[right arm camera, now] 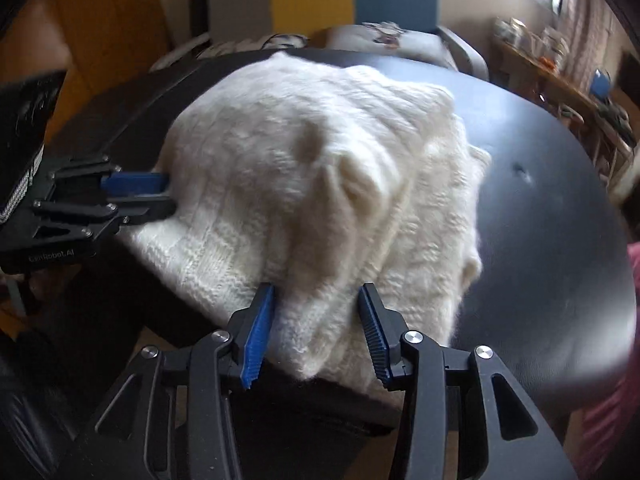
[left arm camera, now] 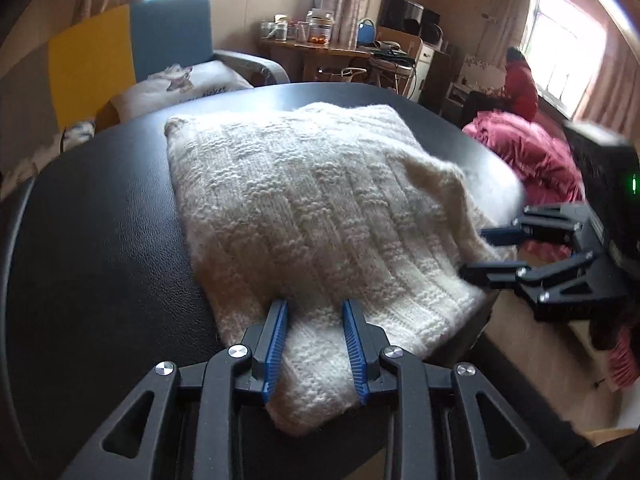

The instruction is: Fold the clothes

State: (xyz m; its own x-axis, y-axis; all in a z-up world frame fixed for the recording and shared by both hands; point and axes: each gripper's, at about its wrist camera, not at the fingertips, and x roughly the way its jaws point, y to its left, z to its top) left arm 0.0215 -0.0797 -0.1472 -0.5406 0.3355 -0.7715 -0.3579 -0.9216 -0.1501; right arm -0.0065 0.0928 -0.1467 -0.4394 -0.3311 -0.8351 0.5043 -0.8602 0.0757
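Note:
A cream knitted sweater (left arm camera: pixel 304 208) lies folded on the black table (left arm camera: pixel 100 240); it also shows in the right wrist view (right arm camera: pixel 312 184). My left gripper (left arm camera: pixel 316 308) is open, its blue-padded fingers straddling the sweater's near corner. My right gripper (right arm camera: pixel 316 292) is open too, with the sweater's edge between its fingers at the table's edge. Each gripper shows in the other's view: the right one (left arm camera: pixel 476 252) at the sweater's right edge, the left one (right arm camera: pixel 168 196) at its left edge.
A blue and yellow armchair (left arm camera: pixel 160 40) stands beyond the table. A cluttered wooden desk (left arm camera: pixel 332 52) is at the back. A red quilt (left arm camera: pixel 532 156) and a person in red (left arm camera: pixel 520 84) are to the right. The table edge (left arm camera: pixel 484 320) drops off near the right gripper.

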